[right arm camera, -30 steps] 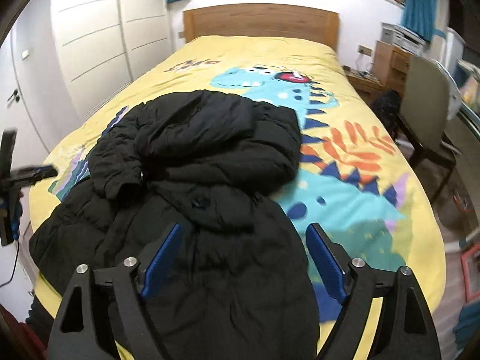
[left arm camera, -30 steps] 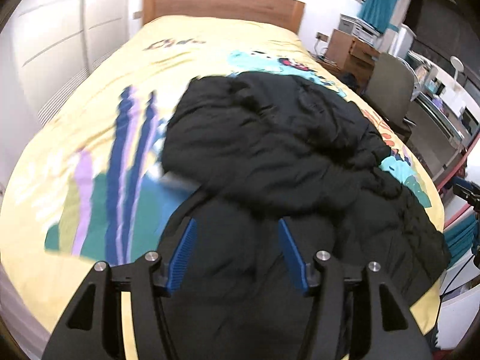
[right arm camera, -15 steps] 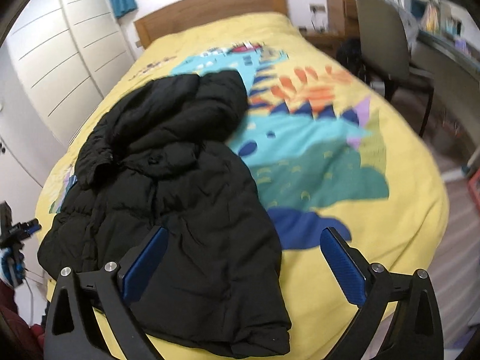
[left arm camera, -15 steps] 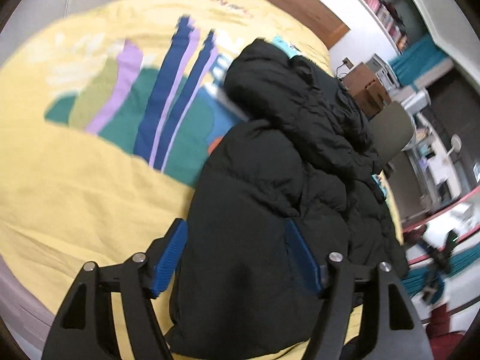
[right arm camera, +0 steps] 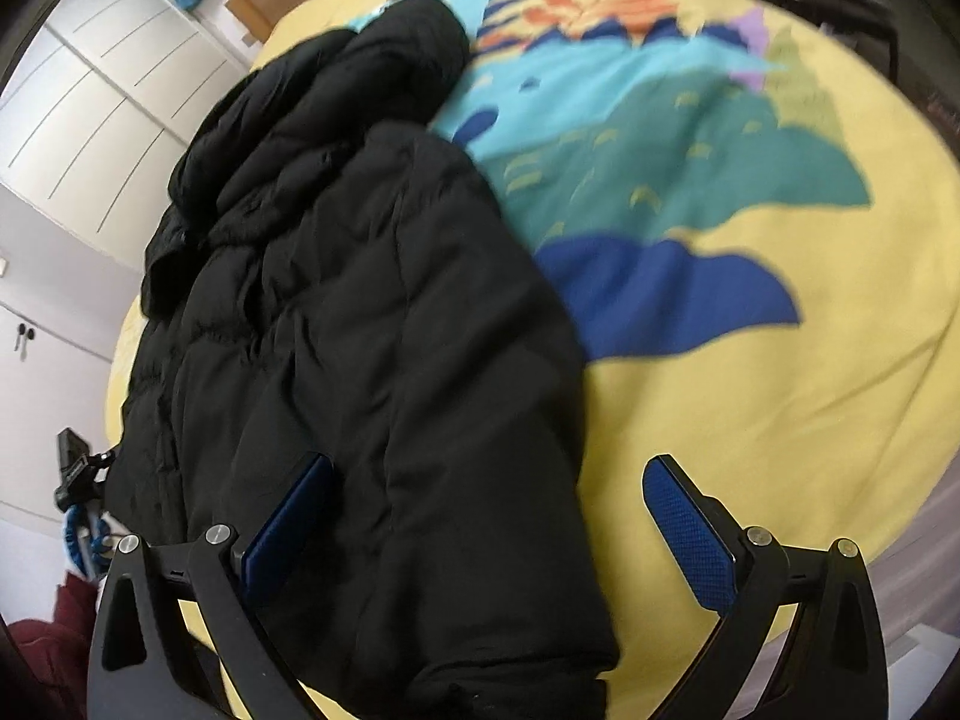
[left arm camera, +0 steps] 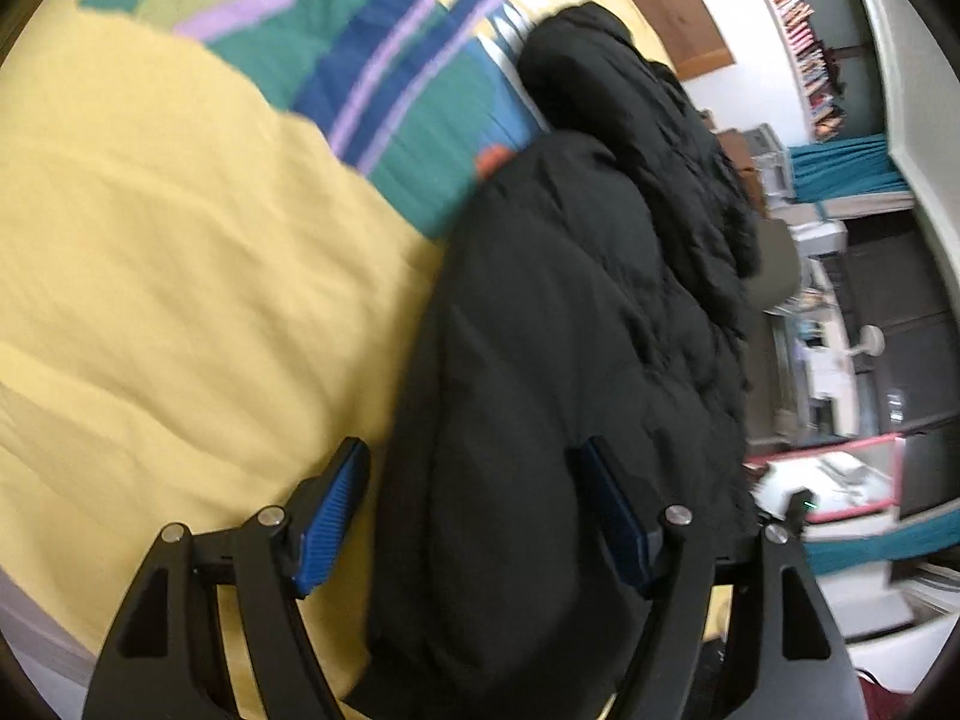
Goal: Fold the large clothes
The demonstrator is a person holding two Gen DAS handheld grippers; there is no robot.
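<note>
A black puffer jacket (left arm camera: 576,324) lies crumpled on a yellow bedspread (left arm camera: 180,276) with a colourful print. My left gripper (left arm camera: 474,480) is open, low over the jacket's left bottom corner, with the jacket's edge between its blue pads. In the right wrist view the jacket (right arm camera: 372,312) fills the left half. My right gripper (right arm camera: 489,486) is open wide over the jacket's right bottom corner, one pad over black fabric, the other over the bedspread (right arm camera: 750,408). Neither gripper holds anything.
The bed's foot edge runs just below both grippers. White wardrobe doors (right arm camera: 102,102) stand on the left of the bed. A desk, chair and shelves (left arm camera: 834,276) stand on the right. The wooden headboard (right arm camera: 264,6) is at the far end.
Both grippers have dropped lower and closer to the jacket's bottom hem, the left swinging to its left corner, the right to its right corner. Both stay open.
</note>
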